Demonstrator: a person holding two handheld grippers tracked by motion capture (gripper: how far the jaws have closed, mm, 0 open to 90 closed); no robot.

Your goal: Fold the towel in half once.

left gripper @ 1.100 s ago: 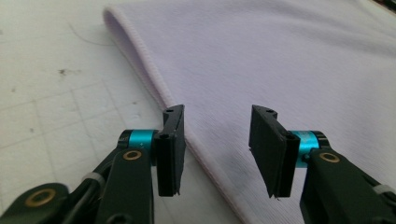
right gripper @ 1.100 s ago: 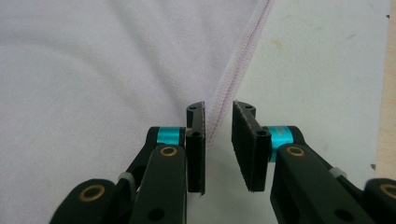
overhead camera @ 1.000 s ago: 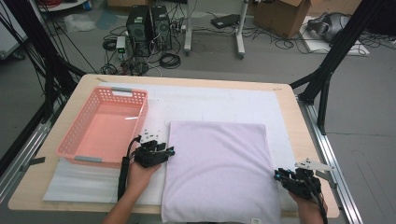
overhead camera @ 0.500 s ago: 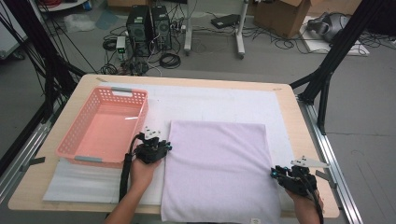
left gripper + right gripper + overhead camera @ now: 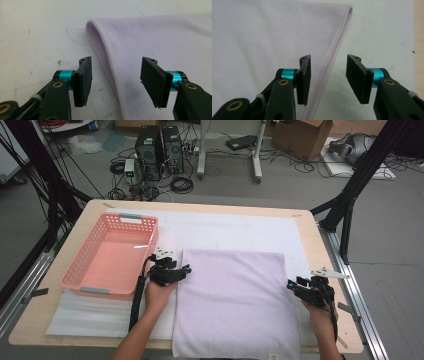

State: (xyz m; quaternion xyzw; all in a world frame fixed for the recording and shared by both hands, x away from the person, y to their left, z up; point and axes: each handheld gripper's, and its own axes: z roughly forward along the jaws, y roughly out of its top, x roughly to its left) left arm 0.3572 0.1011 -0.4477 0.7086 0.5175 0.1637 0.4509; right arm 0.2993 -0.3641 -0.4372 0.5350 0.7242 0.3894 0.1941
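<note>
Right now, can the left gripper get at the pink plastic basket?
Probably yes. The left gripper sits at the left edge of the folded lilac towel, jaws open and holding nothing, and the pink plastic basket stands right beside that hand with nothing between them.

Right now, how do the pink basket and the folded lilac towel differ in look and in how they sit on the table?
The pink basket is a rigid plastic box with perforated walls, standing open and empty; the lilac towel is soft cloth lying flat and folded. The basket sits at the table's left side, the towel nearer the middle and the front edge. The basket is smaller in outline than the towel. Both rest on the white mat.
</note>
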